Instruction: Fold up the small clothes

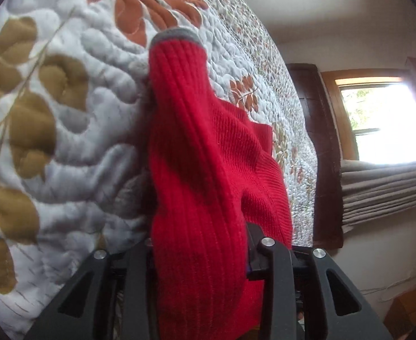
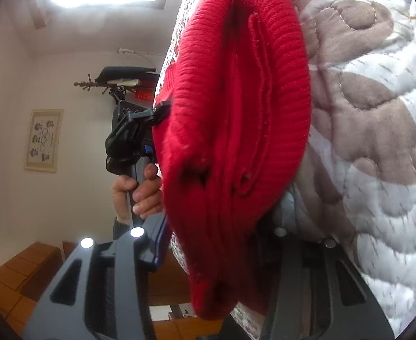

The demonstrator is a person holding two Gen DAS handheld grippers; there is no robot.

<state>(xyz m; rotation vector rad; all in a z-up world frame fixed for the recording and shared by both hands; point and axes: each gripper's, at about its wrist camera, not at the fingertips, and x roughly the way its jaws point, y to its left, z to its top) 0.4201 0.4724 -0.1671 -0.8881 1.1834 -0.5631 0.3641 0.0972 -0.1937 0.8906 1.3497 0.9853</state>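
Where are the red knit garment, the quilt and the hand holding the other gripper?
red knit garment (image 1: 196,170): left wrist view, on the ribbed sleeve.
quilt (image 1: 74,147): left wrist view, on bare white quilting.
hand (image 2: 142,195): right wrist view, on the fingers round the handle.

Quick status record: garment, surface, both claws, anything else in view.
garment: red knit sweater, grey cuff on sleeve end, bunched in folds
surface: quilt with leaf pattern
left claw: shut on sweater sleeve
right claw: shut on sweater
other: hand gripping the left handle, seen from right wrist; window behind
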